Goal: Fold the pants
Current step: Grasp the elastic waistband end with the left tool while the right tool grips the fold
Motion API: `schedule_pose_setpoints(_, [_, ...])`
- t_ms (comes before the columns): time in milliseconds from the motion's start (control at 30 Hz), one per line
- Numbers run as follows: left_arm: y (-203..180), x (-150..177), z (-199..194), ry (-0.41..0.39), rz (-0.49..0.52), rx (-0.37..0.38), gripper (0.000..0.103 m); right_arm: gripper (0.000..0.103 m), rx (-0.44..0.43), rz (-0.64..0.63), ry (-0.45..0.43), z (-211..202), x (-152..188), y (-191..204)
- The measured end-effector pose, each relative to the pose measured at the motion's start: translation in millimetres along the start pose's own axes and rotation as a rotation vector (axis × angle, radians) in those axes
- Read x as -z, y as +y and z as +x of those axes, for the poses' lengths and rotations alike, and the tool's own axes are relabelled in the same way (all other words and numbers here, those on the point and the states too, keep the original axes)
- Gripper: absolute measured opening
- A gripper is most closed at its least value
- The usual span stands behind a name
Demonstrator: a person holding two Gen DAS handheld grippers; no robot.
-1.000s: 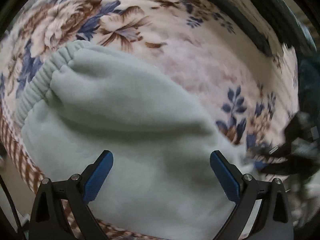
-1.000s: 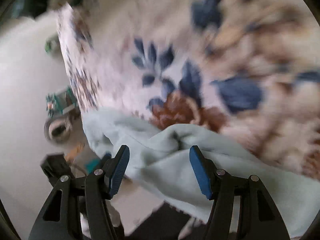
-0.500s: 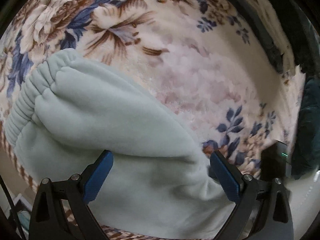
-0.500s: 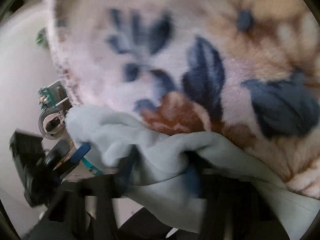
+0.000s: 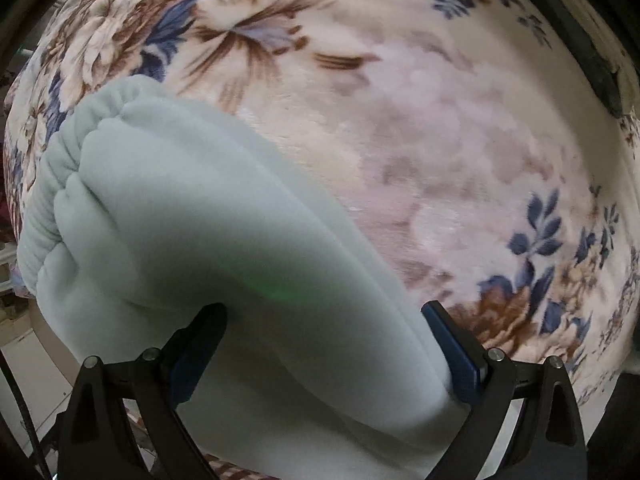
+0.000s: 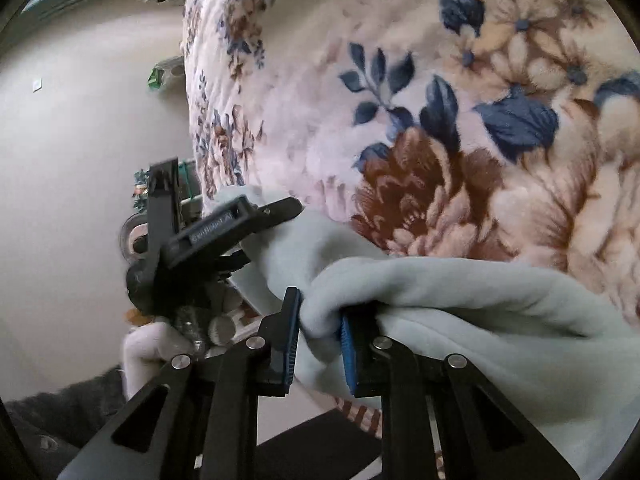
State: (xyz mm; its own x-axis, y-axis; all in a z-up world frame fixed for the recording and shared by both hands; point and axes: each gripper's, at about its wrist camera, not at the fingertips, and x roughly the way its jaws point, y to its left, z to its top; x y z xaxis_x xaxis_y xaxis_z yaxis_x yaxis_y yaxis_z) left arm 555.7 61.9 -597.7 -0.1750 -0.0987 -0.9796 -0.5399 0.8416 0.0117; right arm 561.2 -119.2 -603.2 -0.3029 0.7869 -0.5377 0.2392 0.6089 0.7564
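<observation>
Right wrist view shows my right gripper pinched on a bunched edge of the pale green pants; its jaws have just been closing, and the blue pads now press a fold of fleece between them. The pants lie along the near edge of the floral blanket, and my left gripper shows beyond, down at the same cloth.

From the left wrist view, my left gripper stands wide, pointing steeply down, with a thick roll of the pants filling the gap between the fingers. The cloth lies against the right pad, but I see no pinch, so I read it as open around the fabric. The ribbed waistband lies at the far left.

To do this fold well, I judge that I should close the left jaws on all layers of that roll before lifting, keep both grips level so the edge stays straight, and carry the cloth over without letting the middle sag. The right grip holds only a small bunch, so a hard pull could slip it loose.

Much is hidden: the pant legs run out of both views, so I cannot tell how many folds are made. The left pad is sunk behind fleece, and the clutter on the floor past the blanket's edge is too small to name.
</observation>
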Motion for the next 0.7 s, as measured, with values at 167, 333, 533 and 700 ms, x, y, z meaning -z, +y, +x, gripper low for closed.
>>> schedule_pose_setpoints(167, [4.6,6.3,-5.2,-0.022,0.027,0.005,0.099,0.054,0.017,-0.014,0.189,25.7,-37.7,-17.4])
schedule_pose_setpoints(333, [-6.4,32.3,-41.2,-0.181,0.178,-0.035,0.099,0.068,0.1,-0.027,0.364,54.1,-60.6,-42.9])
schedule_pose_setpoints(533, [-7.1,65.6,-53.5,-0.288,0.326,-0.095,0.099,0.068,-0.102,-0.011,0.45,81.0,-58.3,-38.9])
schedule_pose_setpoints(700, [9.0,63.5,-30.5,-0.276,0.345,-0.161,0.099,0.068,-0.132,-0.009,0.45,112.2,-56.4,-30.6])
